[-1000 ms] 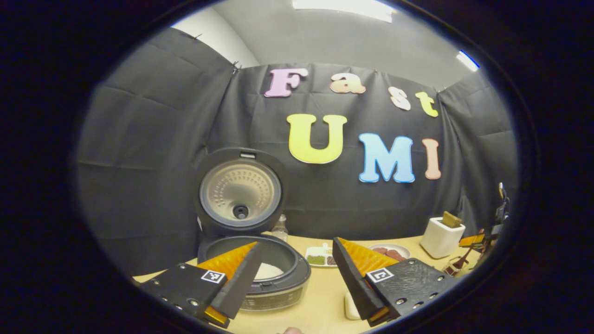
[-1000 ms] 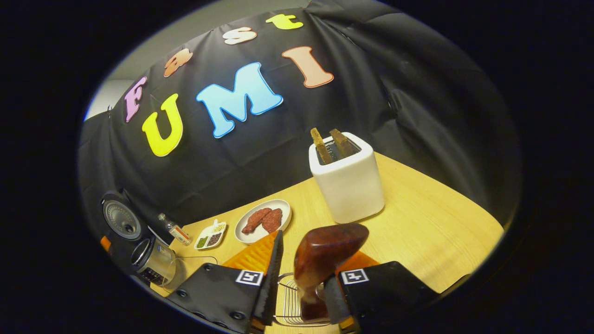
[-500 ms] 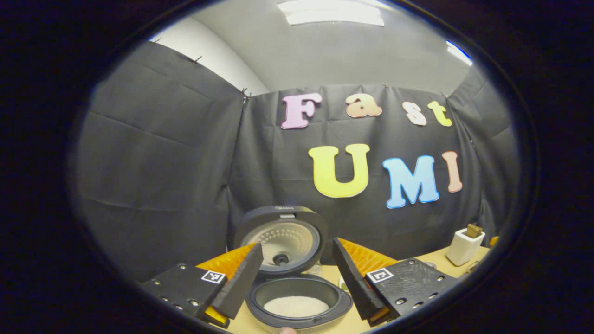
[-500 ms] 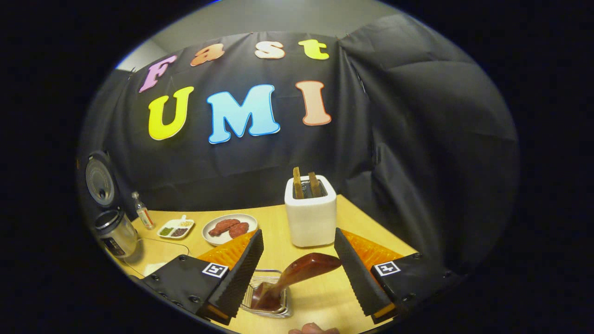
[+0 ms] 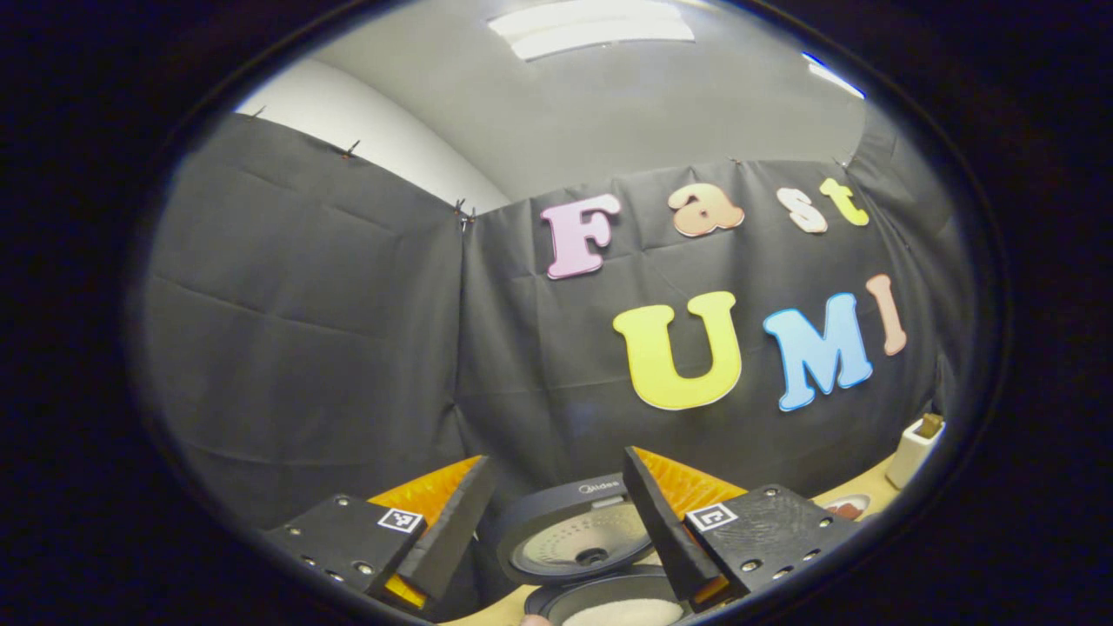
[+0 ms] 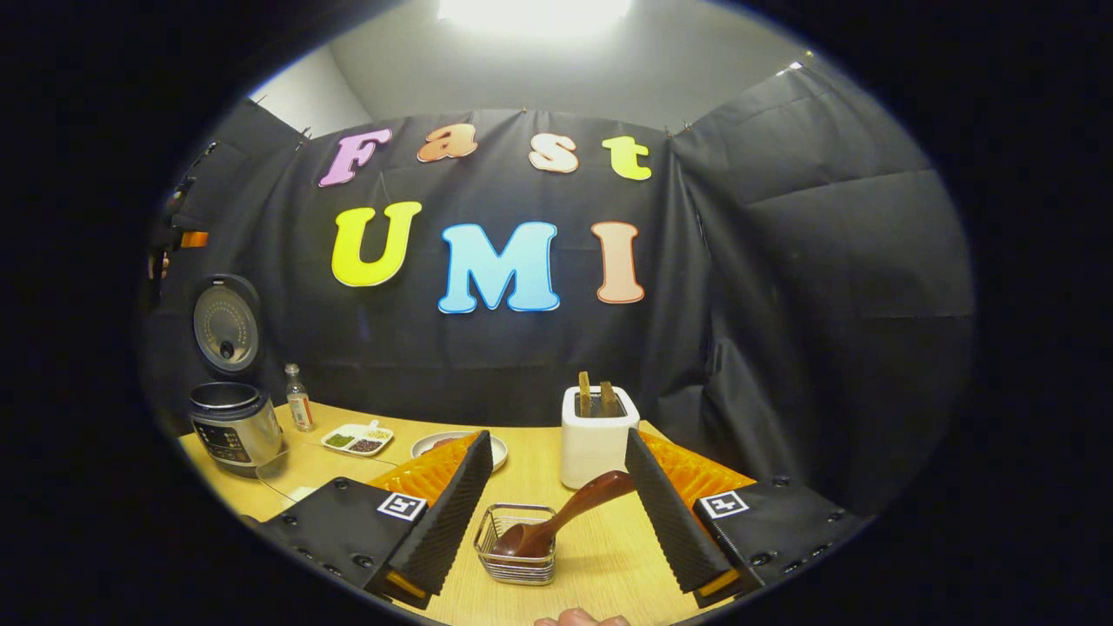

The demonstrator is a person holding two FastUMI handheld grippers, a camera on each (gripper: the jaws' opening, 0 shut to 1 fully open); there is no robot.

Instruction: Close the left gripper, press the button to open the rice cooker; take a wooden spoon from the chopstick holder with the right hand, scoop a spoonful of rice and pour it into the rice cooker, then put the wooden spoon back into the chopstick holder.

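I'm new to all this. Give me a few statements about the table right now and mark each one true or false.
1. The rice cooker has its lid up. True.
2. The wooden spoon lies flat on the table. False: it leans in the wire chopstick holder.
3. The right gripper is clamped on the spoon. False: its fingers are spread, touching nothing.
4. A white toaster holds two slices. True.
5. The left gripper is open. True.

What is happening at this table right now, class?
A person holds a tool in each hand. The right tool is open, apart from the wooden spoon, which rests tilted in the wire chopstick holder. The left tool is open too, in front of the rice cooker, whose lid stands open over rice.
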